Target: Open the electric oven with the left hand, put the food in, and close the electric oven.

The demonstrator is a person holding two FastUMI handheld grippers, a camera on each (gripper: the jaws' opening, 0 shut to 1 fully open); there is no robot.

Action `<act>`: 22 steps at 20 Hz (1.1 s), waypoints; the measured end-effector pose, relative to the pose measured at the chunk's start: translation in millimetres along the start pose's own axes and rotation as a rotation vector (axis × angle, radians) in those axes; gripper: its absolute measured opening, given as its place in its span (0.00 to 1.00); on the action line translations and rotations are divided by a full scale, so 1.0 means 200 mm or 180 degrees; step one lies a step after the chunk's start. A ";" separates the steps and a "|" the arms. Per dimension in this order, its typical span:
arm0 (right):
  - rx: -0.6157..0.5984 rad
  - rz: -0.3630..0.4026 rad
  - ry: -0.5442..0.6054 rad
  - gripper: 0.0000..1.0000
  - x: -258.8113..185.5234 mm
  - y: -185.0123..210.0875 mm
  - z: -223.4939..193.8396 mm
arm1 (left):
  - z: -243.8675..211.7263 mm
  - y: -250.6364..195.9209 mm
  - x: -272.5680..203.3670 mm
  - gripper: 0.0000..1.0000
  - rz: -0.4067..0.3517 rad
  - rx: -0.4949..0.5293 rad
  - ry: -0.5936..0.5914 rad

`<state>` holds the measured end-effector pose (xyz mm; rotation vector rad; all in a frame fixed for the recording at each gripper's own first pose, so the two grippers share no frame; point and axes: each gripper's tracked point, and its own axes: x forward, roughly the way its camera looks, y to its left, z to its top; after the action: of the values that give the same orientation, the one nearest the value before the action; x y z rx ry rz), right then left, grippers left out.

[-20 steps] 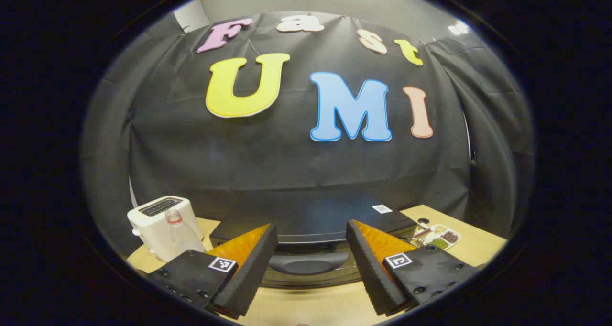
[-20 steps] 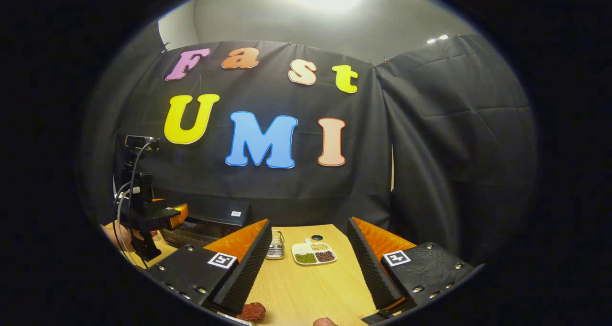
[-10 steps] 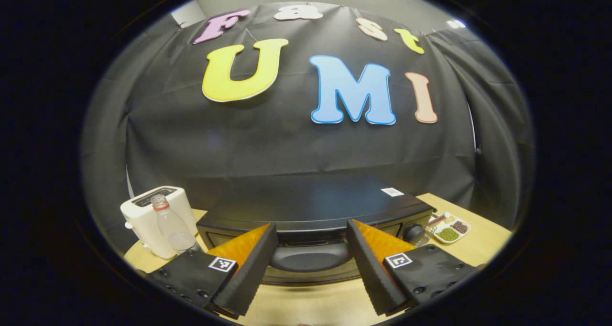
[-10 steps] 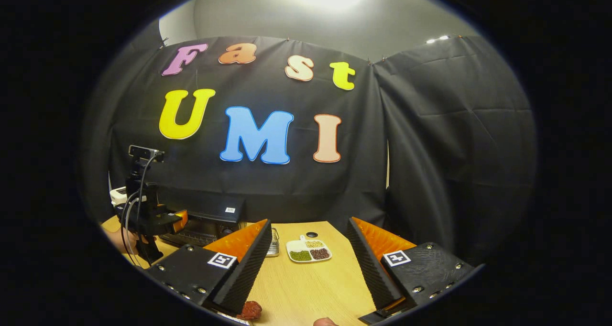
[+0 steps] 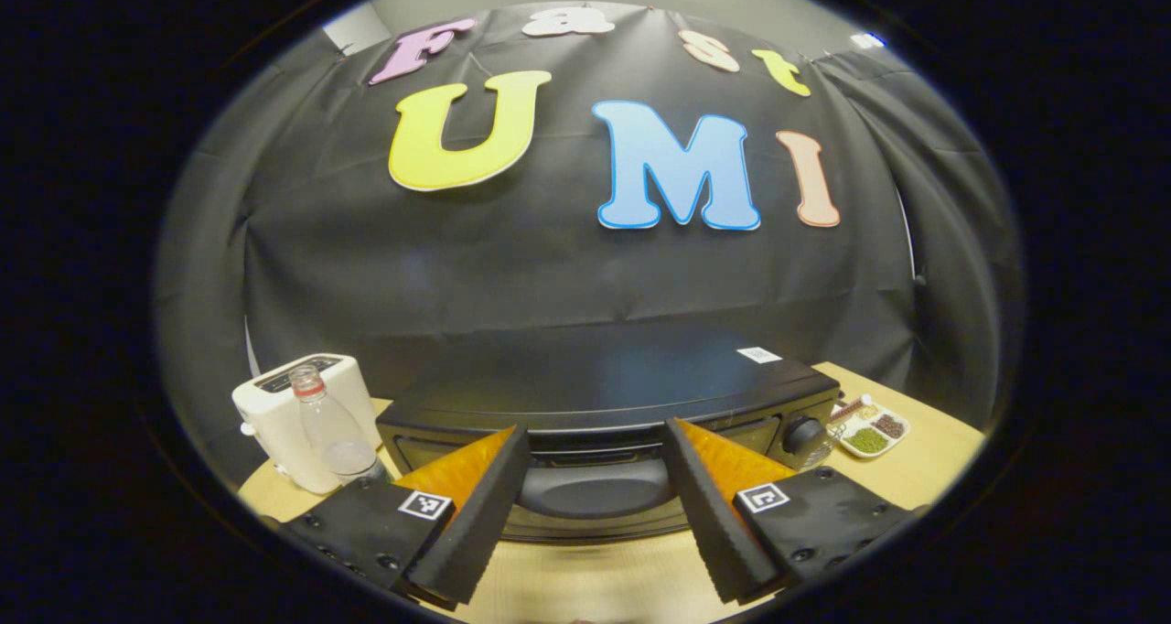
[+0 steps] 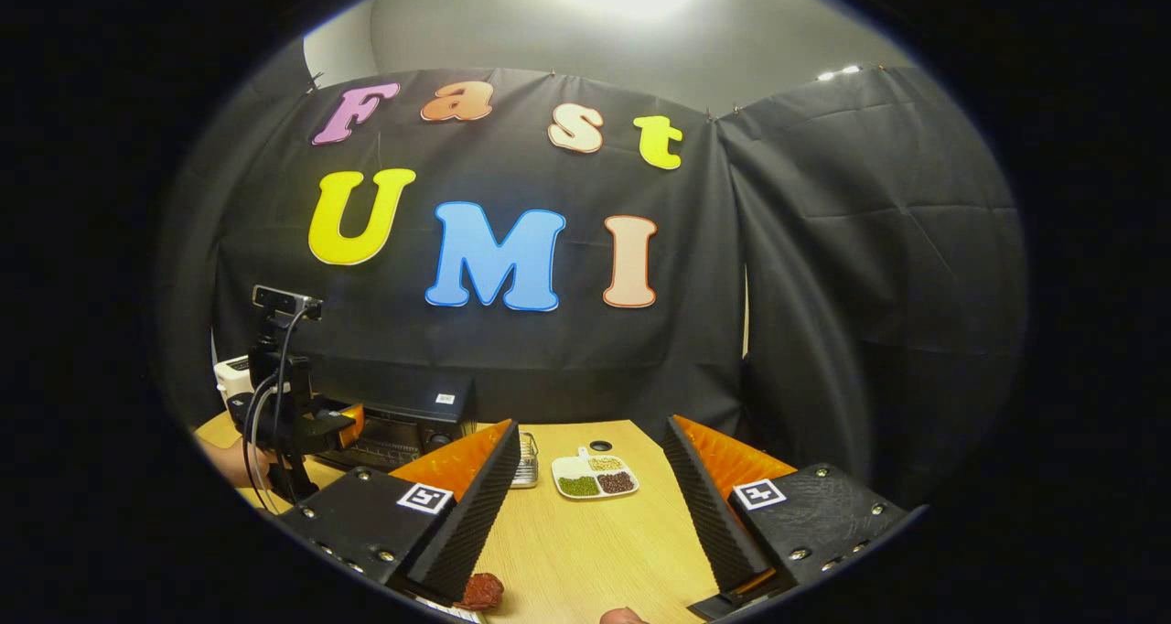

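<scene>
While the oven door remains closed, the left tool (image 5: 590, 505) stands wide open and empty before the electric oven (image 5: 608, 400), its fingers flanking the door handle (image 5: 595, 489) without touching it. The oven sits toward the worktop's (image 6: 595, 542) back edge, between a white toaster (image 5: 293, 414) with a clear bottle (image 5: 329, 432) and a sectioned dish (image 6: 595, 476) of beans. The right tool (image 6: 585, 514), likewise open and empty, hovers over the worktop's front edge, where the reddish food (image 6: 482, 590) lies just beside one finger. For a sound grasp, the left tool should probably advance until both fingers bracket the handle's middle, close squarely, then pull along the door's hinge arc rather than straight back.
</scene>
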<state>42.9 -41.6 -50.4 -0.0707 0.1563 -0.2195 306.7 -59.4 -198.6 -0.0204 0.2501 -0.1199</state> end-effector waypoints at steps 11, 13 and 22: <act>0.0030 0.0135 0.0010 0.96 -0.05 -0.02 -0.01 | -0.11 -0.03 -0.20 0.92 0.0036 0.0040 0.0104; 0.0023 0.0169 0.0008 0.96 -0.05 -0.03 -0.01 | -0.13 -0.03 -0.24 1.00 0.0040 0.0058 0.0134; 0.0036 0.0270 0.0025 0.96 -0.09 -0.04 -0.03 | -0.27 -0.04 -0.37 1.00 0.0078 0.0122 0.0305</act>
<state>23.7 -46.0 -53.0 -0.0518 0.1654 -0.1361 220.9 -59.6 -232.3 0.0267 0.3436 -0.1015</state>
